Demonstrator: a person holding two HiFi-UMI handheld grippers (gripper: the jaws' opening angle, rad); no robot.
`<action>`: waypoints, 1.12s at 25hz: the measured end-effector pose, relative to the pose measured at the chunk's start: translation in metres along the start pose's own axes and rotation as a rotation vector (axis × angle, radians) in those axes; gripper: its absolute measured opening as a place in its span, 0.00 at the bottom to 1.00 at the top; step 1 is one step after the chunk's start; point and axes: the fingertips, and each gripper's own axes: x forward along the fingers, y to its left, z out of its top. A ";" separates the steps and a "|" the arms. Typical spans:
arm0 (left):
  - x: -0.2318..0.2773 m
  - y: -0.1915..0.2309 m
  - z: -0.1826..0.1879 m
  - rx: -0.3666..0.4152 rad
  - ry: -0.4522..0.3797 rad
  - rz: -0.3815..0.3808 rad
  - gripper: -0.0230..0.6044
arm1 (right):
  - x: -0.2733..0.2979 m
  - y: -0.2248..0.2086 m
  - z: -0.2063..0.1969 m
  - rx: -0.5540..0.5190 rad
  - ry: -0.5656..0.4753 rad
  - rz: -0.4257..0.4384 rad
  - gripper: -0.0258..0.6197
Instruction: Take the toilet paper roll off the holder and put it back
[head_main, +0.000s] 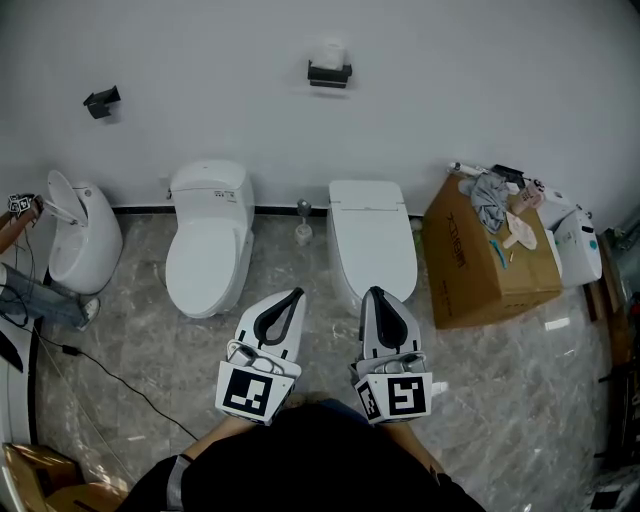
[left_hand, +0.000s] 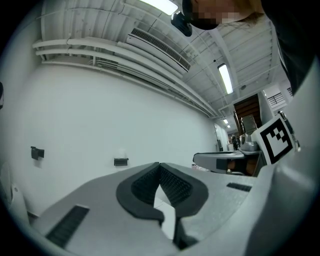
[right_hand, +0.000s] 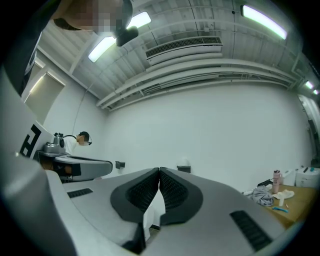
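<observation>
Head view: left claw (head_main: 296, 293) and right claw (head_main: 374, 291) clenched, empty, well apart from toilet paper roll (head_main: 328, 52) atop wall holder (head_main: 329, 74); axis unclear.

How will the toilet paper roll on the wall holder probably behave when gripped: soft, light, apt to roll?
The toilet paper roll looks uneven on top, so it probably squashes under a firm grip. Small against its black holder, it is likely light. It may roll if set down, though its shape is too small to confirm.
</observation>
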 end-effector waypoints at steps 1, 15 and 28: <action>-0.001 0.002 -0.001 -0.004 0.002 -0.004 0.05 | 0.000 0.002 -0.001 0.002 0.001 -0.005 0.08; 0.020 0.026 -0.020 -0.024 0.011 -0.013 0.05 | 0.028 0.000 -0.022 0.009 0.013 -0.016 0.08; 0.135 0.080 -0.023 -0.032 -0.006 0.036 0.05 | 0.145 -0.062 -0.048 0.009 0.022 0.040 0.08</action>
